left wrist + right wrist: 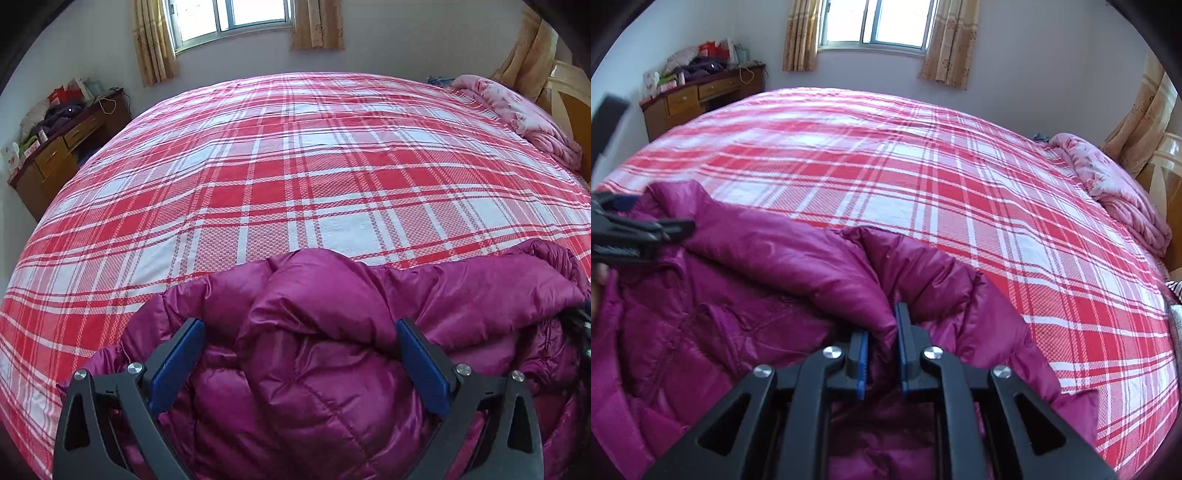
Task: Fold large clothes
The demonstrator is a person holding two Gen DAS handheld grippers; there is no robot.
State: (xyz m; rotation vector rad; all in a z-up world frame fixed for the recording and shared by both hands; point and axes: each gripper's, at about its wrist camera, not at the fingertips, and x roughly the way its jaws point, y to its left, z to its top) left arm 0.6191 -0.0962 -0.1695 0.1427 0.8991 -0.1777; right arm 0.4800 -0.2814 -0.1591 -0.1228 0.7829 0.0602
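Red-and-white plaid bed cover [295, 177] clear beyond the puffy magenta quilted jacket [314, 350]; bunched pink floral quilt [517, 110] blocks far right corner.

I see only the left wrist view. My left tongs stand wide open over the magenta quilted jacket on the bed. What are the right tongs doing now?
Observer: The right tongs have their blue pads close together, with a fold of the magenta quilted puffer jacket pinched between them.
Operator: Where on the jacket is this fold?
Observer: On its right part, near the edge that meets the bare red-and-white plaid bedcover.
Operator: Is anything further right that I miss?
Observer: Yes, a striped cloth peeks in at the bed's right edge.
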